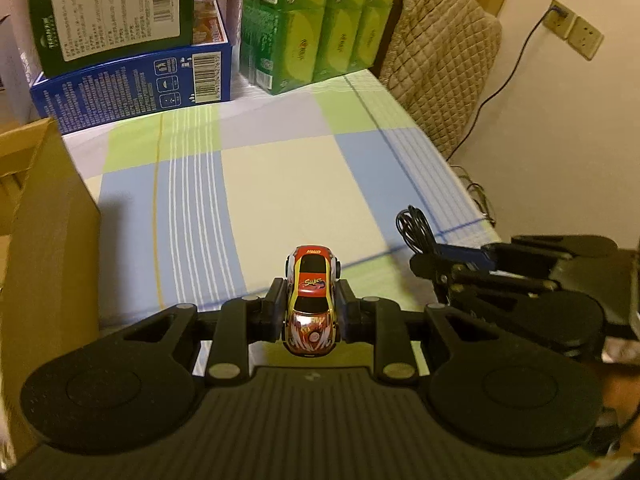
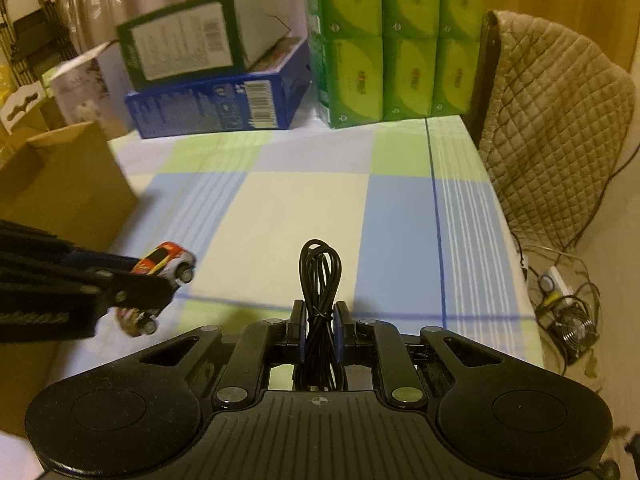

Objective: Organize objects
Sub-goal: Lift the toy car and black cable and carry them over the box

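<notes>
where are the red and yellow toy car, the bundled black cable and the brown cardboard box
red and yellow toy car (image 1: 311,300), left wrist view, on its roof
bundled black cable (image 2: 320,276), right wrist view, on the looped strands
brown cardboard box (image 2: 76,176), right wrist view, on its side wall

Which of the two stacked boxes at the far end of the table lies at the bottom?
The blue box lies at the bottom, on the tablecloth. The green box rests tilted on top of it.
</notes>
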Demonstrator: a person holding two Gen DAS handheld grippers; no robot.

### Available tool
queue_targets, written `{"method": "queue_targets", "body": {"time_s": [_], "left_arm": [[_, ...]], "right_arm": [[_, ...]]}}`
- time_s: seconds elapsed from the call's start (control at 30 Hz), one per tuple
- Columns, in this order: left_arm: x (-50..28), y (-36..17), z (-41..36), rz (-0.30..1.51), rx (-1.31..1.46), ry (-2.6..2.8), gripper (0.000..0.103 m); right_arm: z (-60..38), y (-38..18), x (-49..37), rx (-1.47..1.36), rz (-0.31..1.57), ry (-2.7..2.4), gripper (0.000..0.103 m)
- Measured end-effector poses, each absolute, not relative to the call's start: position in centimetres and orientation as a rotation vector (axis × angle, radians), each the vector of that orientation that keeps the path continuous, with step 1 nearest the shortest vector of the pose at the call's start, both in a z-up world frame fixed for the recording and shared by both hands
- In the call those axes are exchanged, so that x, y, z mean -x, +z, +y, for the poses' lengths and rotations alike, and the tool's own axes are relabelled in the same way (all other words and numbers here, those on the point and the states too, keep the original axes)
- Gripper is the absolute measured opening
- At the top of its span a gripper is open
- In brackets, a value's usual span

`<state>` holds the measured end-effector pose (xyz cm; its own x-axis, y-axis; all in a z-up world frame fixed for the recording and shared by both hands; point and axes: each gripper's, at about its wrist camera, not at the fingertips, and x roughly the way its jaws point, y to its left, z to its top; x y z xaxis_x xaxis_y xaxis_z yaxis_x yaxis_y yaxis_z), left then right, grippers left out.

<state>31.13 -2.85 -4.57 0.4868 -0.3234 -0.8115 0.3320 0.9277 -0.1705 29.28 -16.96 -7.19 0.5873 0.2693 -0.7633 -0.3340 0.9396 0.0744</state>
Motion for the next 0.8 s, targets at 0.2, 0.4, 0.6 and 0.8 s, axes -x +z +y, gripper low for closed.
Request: {"method": "queue_targets", "body": {"time_s": [0.2,0.4,0.6,0.8], "left_arm": [[-26.2,-1.5,-1.8,0.956,0.021,-0.393,0.021],[-20.8,1.1,-0.2,0.927,0.048,-0.374,0.021],[-15.7,2.7,1.3,0.906,0.060,-0.358,0.021],[-11.7,4.1,2.7,0.876,0.076,-0.350,0.021]], "right_arm": [[-16.9,-3.4,-23.3,0.049,0.846,0.351,0.010],[-16.8,-0.1,-17.5,0.000,0.810,0.363,0.010],[-16.2,1.5,-12.8,-0.031,0.789,0.375,0.010],[-15.9,2.5,-9.1,-0.061,0.774,0.378,0.010]]}}
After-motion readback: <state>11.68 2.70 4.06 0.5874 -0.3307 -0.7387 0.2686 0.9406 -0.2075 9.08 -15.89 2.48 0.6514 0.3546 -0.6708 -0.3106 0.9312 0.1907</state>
